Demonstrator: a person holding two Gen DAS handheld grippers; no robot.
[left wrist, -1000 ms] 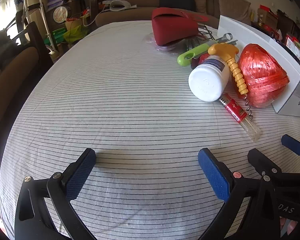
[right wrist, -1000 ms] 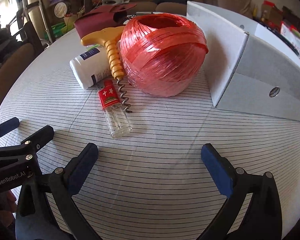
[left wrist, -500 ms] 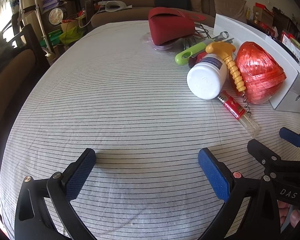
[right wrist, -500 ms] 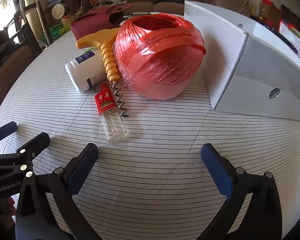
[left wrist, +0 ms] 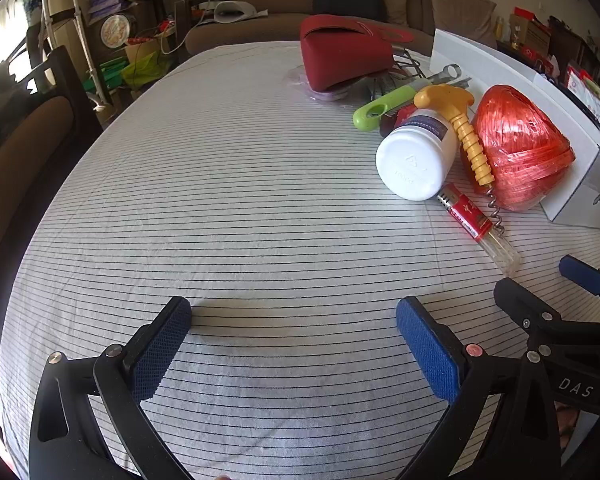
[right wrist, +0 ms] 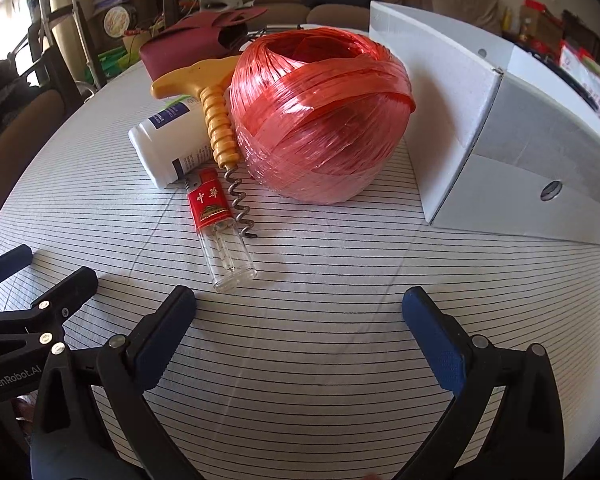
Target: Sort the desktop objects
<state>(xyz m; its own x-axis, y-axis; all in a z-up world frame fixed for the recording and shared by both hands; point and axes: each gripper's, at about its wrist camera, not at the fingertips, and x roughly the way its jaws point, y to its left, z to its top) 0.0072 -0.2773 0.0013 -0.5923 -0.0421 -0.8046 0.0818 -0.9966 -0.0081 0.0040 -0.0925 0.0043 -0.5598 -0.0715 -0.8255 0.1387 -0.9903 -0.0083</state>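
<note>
Closer now, the right hand-held gripper sits spread before a clear lighter; the left hand-held gripper spread over striped cloth.

Just ahead of my right jaws lies the lighter, with the corkscrew beside it and the bottle behind to the left. The twine ball sits farther ahead, touching the corkscrew, and the box stands to its right. Before my left jaws lies only tablecloth.
</note>
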